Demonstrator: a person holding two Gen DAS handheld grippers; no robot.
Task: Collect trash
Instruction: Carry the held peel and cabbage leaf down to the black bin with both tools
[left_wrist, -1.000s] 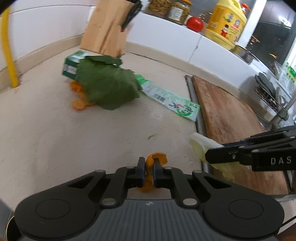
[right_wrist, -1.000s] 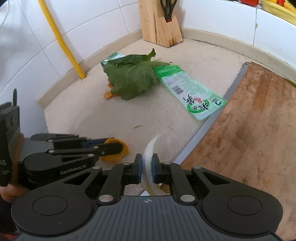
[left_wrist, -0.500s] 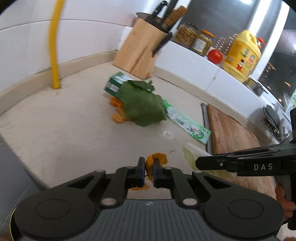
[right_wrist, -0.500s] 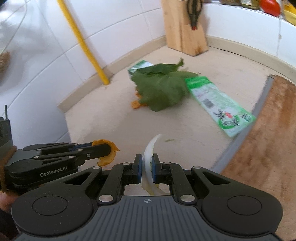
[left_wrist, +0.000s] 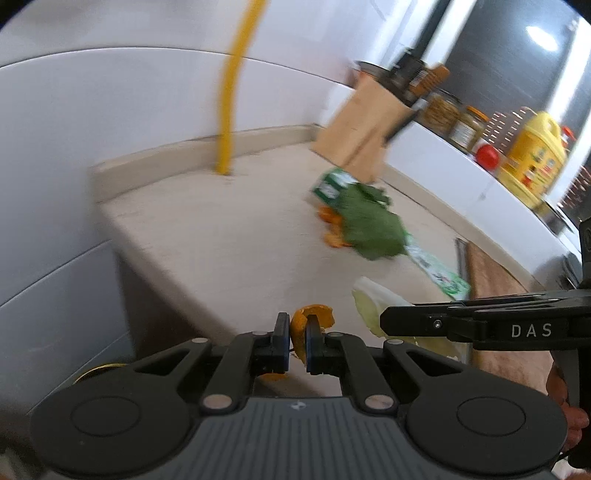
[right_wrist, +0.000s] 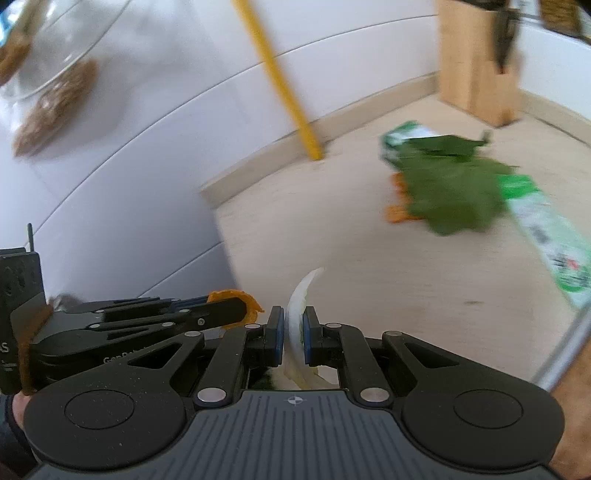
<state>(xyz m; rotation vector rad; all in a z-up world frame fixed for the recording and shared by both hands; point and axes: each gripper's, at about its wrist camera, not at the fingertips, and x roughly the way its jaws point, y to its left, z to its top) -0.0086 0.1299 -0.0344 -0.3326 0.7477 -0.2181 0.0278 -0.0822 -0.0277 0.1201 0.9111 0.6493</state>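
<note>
My left gripper (left_wrist: 296, 332) is shut on a curl of orange peel (left_wrist: 314, 314), held above the counter's left end. My right gripper (right_wrist: 294, 323) is shut on a pale cabbage leaf (right_wrist: 301, 295) that sticks up between the pads. In the left wrist view the right gripper (left_wrist: 384, 320) reaches in from the right with the cabbage leaf (left_wrist: 373, 302) on it. In the right wrist view the left gripper (right_wrist: 242, 308) lies at the lower left with the peel (right_wrist: 236, 295). Farther back on the counter lie a green leaf (right_wrist: 454, 195), more orange peel (right_wrist: 397, 212), a green carton (left_wrist: 328, 184) and a green-white wrapper (right_wrist: 550, 240).
A yellow pipe (left_wrist: 231, 110) runs up the white tiled wall. A wooden knife block (left_wrist: 358, 144) stands in the corner. Jars (left_wrist: 439, 110), a tomato (left_wrist: 487, 155) and a yellow oil bottle (left_wrist: 535, 158) sit on the ledge. A wooden cutting board (left_wrist: 495, 273) lies right. The counter's left edge (right_wrist: 223, 243) drops off.
Both grippers have swung left and back from the trash pile, each keeping its piece. The counter's left edge and the wall beside it have come into view.
</note>
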